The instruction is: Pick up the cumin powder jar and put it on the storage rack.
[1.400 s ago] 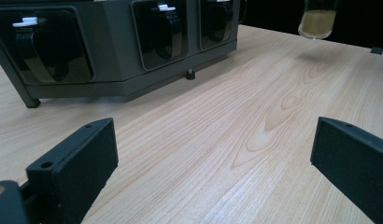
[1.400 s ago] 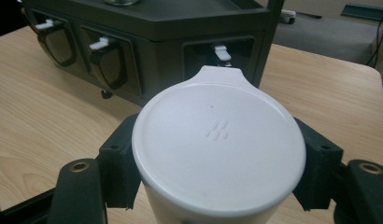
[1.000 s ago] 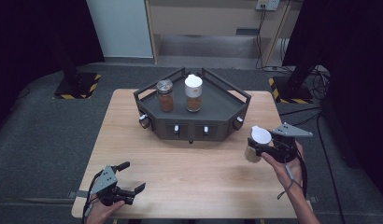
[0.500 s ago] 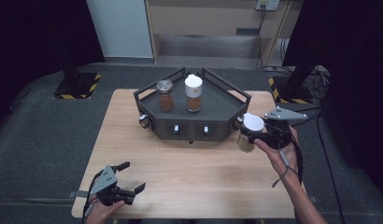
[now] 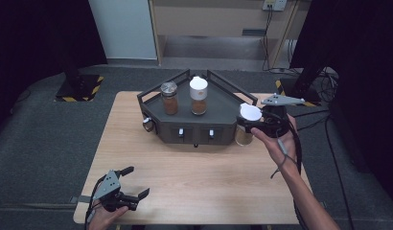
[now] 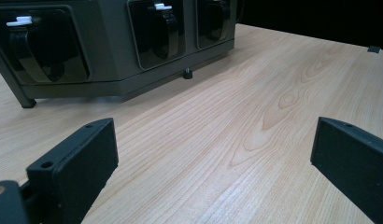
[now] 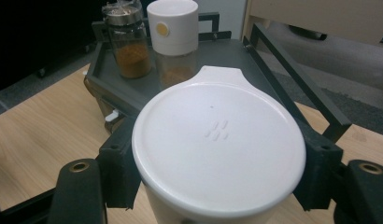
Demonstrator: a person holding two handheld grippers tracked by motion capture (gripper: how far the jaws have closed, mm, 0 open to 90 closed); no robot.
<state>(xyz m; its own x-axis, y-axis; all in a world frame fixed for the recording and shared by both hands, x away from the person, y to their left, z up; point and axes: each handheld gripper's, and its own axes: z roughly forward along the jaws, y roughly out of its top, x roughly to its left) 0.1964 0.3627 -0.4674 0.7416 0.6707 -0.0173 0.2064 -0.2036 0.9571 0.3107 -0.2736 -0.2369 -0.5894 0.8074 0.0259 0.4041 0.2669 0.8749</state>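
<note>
Since a second ago we've lifted the white-lidded jar toward the rack, right gripper clamped on it. Left gripper idles open, near-left. Its view: bare table. Right gripper view: two spice jars stand beyond the lid.

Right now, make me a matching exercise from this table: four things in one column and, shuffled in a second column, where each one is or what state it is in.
Things:
1. right gripper
2. left gripper
3. metal-capped spice jar
4. white-capped spice jar

Places or states:
A. stands on the dark rack, on the left
B. jaws apart, nothing between them, near the table's front edge
C. clamped on a white-lidded jar
D. stands on the dark rack, to the right of another jar

Pairs: 1-C, 2-B, 3-A, 4-D
</note>
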